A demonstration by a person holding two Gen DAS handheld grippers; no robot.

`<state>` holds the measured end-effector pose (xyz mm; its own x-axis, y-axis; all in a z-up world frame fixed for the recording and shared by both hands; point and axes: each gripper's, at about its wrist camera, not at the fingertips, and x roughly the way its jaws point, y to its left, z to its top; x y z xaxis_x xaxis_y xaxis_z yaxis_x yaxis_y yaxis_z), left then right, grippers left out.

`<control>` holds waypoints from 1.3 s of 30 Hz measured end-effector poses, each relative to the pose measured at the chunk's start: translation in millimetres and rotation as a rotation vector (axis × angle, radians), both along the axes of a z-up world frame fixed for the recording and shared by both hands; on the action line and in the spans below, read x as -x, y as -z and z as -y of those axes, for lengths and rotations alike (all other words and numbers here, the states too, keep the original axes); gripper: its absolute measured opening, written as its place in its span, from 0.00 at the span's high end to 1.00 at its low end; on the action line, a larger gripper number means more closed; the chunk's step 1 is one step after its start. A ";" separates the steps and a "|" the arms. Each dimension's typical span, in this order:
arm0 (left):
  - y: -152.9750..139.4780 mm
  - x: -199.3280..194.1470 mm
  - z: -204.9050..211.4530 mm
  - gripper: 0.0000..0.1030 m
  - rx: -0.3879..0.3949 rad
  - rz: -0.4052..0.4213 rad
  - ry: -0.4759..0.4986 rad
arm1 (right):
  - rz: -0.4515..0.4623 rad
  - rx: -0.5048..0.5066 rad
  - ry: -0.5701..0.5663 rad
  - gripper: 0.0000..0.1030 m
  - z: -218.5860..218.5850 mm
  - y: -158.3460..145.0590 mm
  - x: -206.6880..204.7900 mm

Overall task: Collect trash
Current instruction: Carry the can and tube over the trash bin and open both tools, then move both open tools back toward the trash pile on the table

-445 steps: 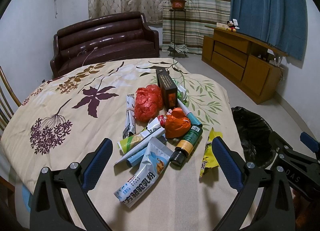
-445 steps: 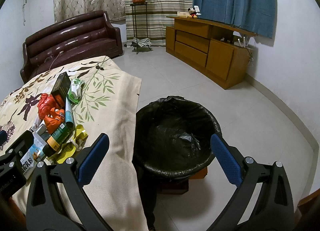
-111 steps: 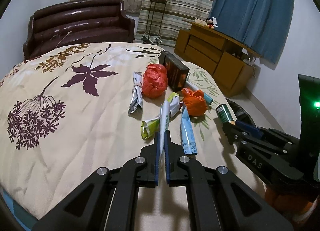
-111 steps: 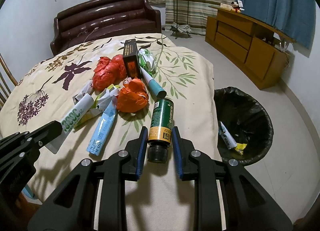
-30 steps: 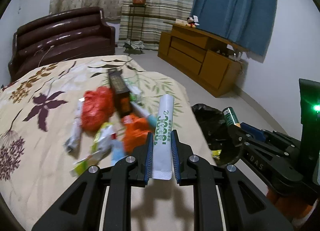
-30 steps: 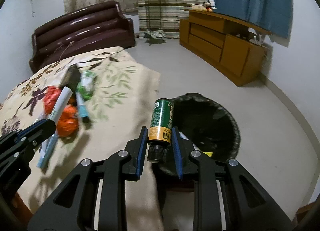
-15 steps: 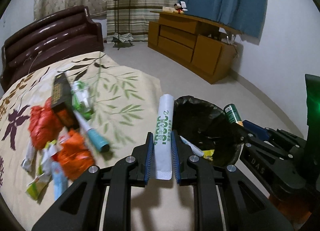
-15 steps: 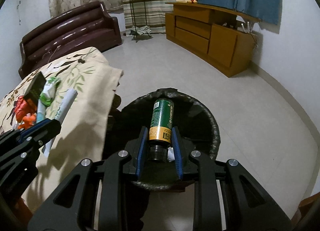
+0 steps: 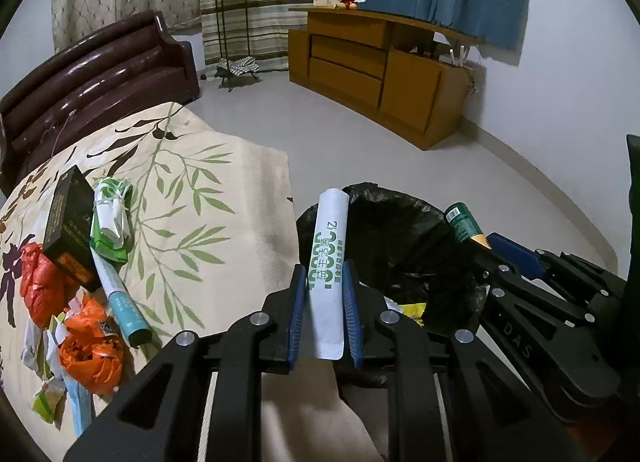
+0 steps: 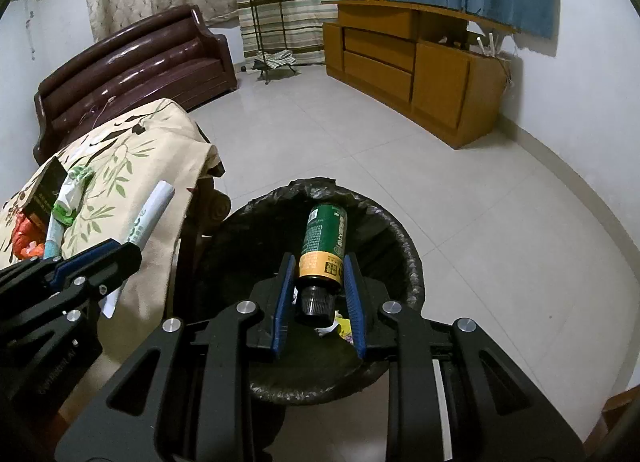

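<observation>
Bottle (image 10: 323,246) between right fingers (image 10: 282,298) above bin (image 10: 404,246).

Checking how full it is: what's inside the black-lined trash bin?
In the trash bin, yellow and white wrapper scraps lie at the bottom; the right gripper and its green bottle hide the rest.

A: What are the two tools made of, by the look of them?

B: Matte black linkage arms with long cut-out slots, joined by round silver screws. The left gripper (image 9: 324,312) and the right gripper (image 10: 320,300) look alike.

A: Any colour on them?

B: Ribbed blue pads (image 10: 282,302) line the inner faces of the fingers.

A: Markings?

B: Raised letters "DAS" on the right one's side, seen from the left wrist camera; the left one's side lettering is too faint to read.
</observation>
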<state>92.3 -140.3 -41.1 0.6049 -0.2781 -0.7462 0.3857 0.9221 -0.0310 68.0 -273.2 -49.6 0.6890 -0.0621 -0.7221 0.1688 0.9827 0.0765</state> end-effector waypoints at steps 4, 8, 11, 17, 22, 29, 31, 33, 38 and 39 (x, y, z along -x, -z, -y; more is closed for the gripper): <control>1.3 -2.8 4.0 0.80 -0.011 -0.009 0.002 | -0.009 -0.005 -0.002 0.76 2.3 3.9 -1.5; 1.2 -5.0 6.8 0.77 -0.012 -0.014 -0.006 | -0.017 -0.017 -0.002 0.76 3.4 6.6 -3.9; 1.0 -5.6 3.5 0.69 -0.004 -0.015 -0.012 | -0.016 -0.019 0.001 0.75 3.2 5.8 -3.8; -1.8 -3.6 -3.9 0.58 0.014 -0.004 -0.031 | 0.001 -0.014 0.015 0.58 0.8 0.8 1.2; -6.6 4.0 -18.9 0.54 0.020 0.013 -0.051 | 0.004 -0.029 0.013 0.48 -5.4 -2.8 9.7; -17.7 21.8 -53.3 0.49 0.016 0.046 -0.084 | 0.031 -0.046 0.025 0.32 -23.0 -9.1 22.7; -21.7 27.4 -65.4 0.48 0.011 0.063 -0.099 | 0.051 -0.041 0.034 0.28 -31.3 -12.6 27.5; -25.2 32.8 -80.6 0.47 0.009 0.074 -0.122 | 0.049 -0.026 0.018 0.26 -41.6 -14.9 29.3; -31.2 42.6 -115.9 0.46 0.009 0.088 -0.182 | 0.048 0.003 -0.031 0.26 -69.1 -19.4 31.8; -32.0 44.4 -125.6 0.46 0.007 0.091 -0.199 | 0.049 -0.003 -0.042 0.26 -75.1 -21.1 32.4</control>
<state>47.9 -14.7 -9.1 0.7130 -0.1513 -0.6847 0.1977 0.9802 -0.0108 35.7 -198.1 -28.5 0.7252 -0.0303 -0.6878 0.1234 0.9886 0.0866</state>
